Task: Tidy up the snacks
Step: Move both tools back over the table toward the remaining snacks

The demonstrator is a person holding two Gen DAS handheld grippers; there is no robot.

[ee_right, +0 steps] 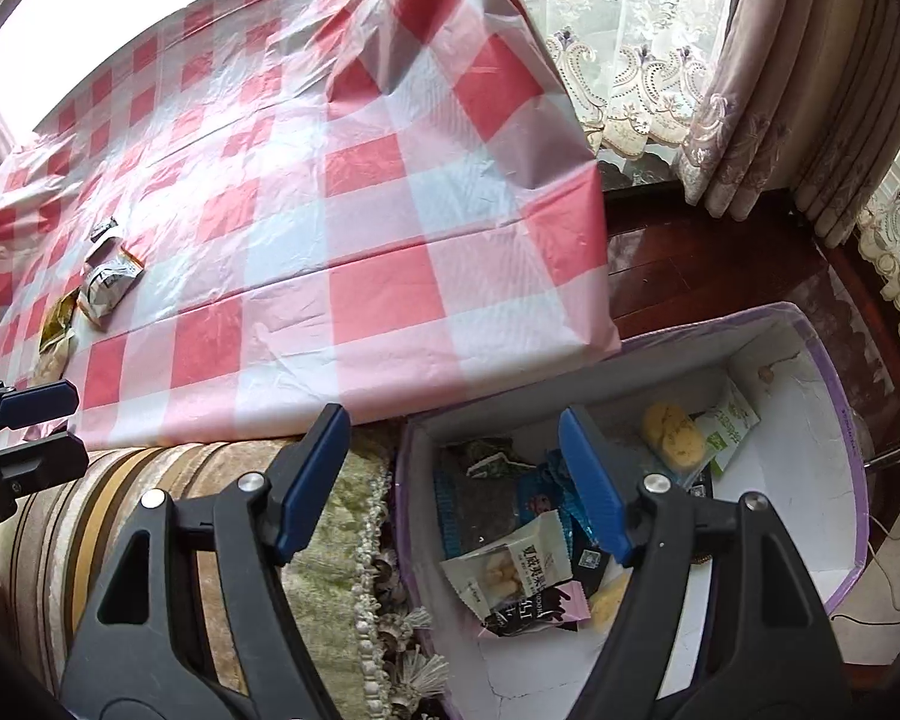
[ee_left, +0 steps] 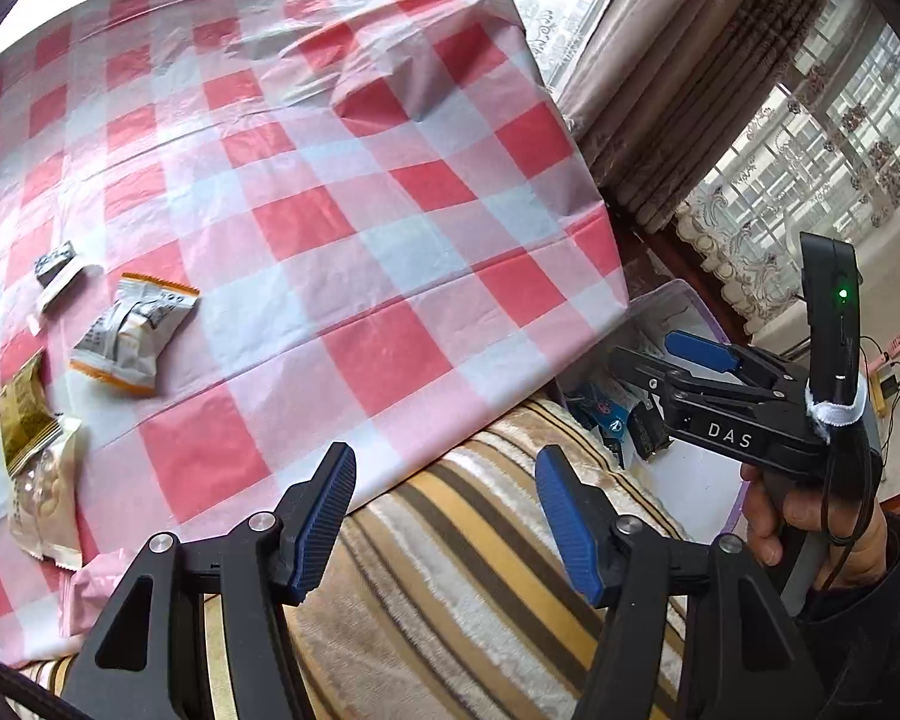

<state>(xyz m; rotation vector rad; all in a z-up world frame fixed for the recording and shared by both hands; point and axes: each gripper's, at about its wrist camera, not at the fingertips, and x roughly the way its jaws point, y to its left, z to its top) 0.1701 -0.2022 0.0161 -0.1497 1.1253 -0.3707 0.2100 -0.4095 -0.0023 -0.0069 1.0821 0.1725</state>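
Nearest you, both grippers are empty. Your right gripper (ee_right: 453, 480) fills the bottom of its view with its jaws spread wide and nothing between them, hanging above the near end of the box (ee_right: 834, 396). Your left gripper (ee_left: 444, 516) sits at the bottom of its own view, jaws apart and bare, over the striped cushion (ee_left: 480, 570) rather than over the table.

Just past your right fingers, lower right of that view, the box already holds a good share of the work: a clear pack (ee_right: 510, 570) of pale pieces, dark and blue wrappers beside it, a yellow cake (ee_right: 672, 435) and a green-and-white pack (ee_right: 729, 423) toward the far wall. I'd judge the job past halfway.

Farther out, the checked cloth (ee_left: 390, 210) covers the table, and what's left lies at the left edge of the left view: an orange-trimmed pack (ee_left: 132, 333), a gold pack (ee_left: 24, 411) lying over a pale bag (ee_left: 45, 507), and two small wrappers (ee_left: 60, 273) beyond them. A pink pack (ee_left: 90, 594) lies at the cloth's near edge. These five or six pieces are well apart from the box, so you have several trips to go, and neither hand is on one yet.
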